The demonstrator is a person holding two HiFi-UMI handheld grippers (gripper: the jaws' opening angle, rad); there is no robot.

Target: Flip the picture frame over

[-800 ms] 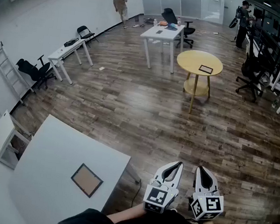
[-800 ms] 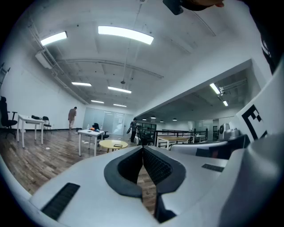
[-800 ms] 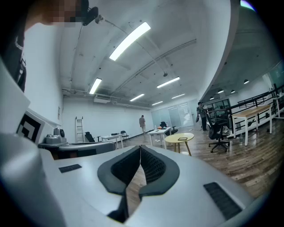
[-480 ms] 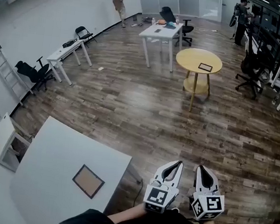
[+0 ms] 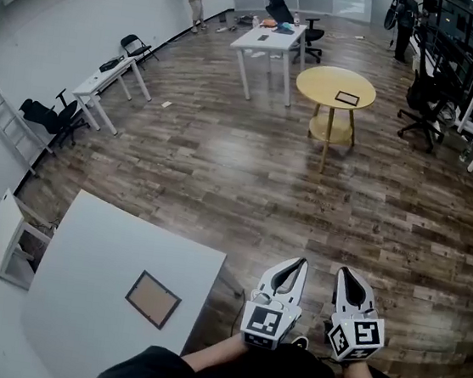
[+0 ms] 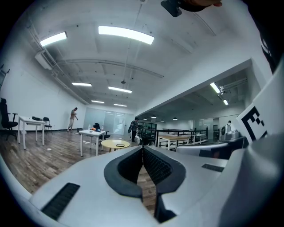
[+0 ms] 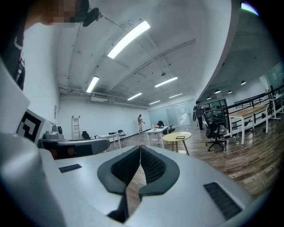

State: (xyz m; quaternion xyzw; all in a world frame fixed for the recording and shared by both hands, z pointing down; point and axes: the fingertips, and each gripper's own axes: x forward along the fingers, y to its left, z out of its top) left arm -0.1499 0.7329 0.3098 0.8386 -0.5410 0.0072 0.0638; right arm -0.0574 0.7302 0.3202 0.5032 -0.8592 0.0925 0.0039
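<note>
Inspecting the tools first, we find the left gripper with its jaws together and nothing between the ribbed pads, and the right gripper in the same condition, pads meeting at the tips and empty. Both are held about level, side by side in front of the person's body, over the wooden floor and aimed into the open room, not at the work. The picture frame lies flat on the white table, to the left of the left gripper in the head view and well apart from both tools. It shows a brownish face inside a dark border; whether that is the front or the backing we cannot tell. We judge the task not yet begun: no approach has been made and the frame is untouched. Several risks follow from this layout. Jaws brought in while together cannot take the frame's edge and would only shove it. Because the frame lies flat on a smooth top, a jaw may fail to get under the thin border, and the frame could slide toward the table's near edge and drop. A pinch on one corner alone may let it swing or slip out halfway through the turn. A similar flat, dark-bordered item rests on the round yellow table farther off, and it could be mistaken for the target.
</note>
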